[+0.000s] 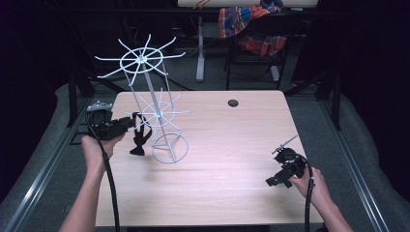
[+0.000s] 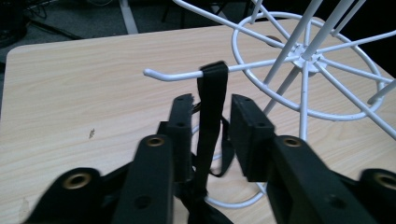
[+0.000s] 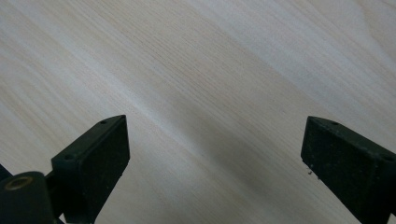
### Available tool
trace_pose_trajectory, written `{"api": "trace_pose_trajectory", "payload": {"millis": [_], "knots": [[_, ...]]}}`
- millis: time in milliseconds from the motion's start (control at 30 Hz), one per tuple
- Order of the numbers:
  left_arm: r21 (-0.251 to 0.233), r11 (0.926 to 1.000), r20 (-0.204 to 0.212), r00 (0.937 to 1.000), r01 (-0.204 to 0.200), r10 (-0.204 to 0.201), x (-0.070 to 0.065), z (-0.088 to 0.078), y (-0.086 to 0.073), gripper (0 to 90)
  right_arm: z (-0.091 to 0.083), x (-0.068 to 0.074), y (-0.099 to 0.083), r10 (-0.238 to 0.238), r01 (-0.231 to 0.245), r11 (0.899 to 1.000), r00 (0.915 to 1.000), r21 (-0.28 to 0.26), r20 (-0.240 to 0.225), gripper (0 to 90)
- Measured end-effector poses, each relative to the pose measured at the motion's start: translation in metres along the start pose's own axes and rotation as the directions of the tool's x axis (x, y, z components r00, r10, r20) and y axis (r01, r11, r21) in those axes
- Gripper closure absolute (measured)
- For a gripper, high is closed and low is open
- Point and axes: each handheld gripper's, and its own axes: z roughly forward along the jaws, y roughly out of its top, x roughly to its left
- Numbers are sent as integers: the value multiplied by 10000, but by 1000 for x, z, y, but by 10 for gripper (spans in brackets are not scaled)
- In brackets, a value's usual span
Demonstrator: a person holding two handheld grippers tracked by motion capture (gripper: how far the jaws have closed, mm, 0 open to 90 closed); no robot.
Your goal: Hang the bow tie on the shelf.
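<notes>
Strap placement is the step in hand: a black fabric strap loop hangs over a hooked arm of the white wire carousel rack, centre of the left gripper view. Left gripper stands slightly parted, pads either side of the strap without pressing it. Advice: back straight out along the arm's line, avoiding any snag that would drag the loop off the hook tip. Right gripper is wide open, holding nothing, over the light wooden table at lower right of the high view. No brand, label or legible writing is visible.
</notes>
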Motion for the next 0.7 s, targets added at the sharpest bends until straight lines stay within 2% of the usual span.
{"api": "trace_pose_trajectory", "payload": {"millis": [267, 400, 433, 700], "knots": [[-17, 10000, -243, 9997, 54, -54, 7, -9, -5, 522, 0, 1, 0, 50, -50, 10000, 10000, 46, -38, 76], [64, 9999, -518, 9986, -94, 98, 8, -13, -8, 418, 0, 0, 0, 9, -8, 10000, 10000, 99, -67, 76], [199, 9996, -736, 9971, -182, 196, 8, -16, -10, 397, 0, 1, 0, 36, -36, 10000, 10000, 73, -19, 76], [187, 9998, -1056, 9943, -107, 126, 11, -30, -22, 247, 0, 1, 0, -9, 9, 10000, 10000, 58, 4, 76]]}}
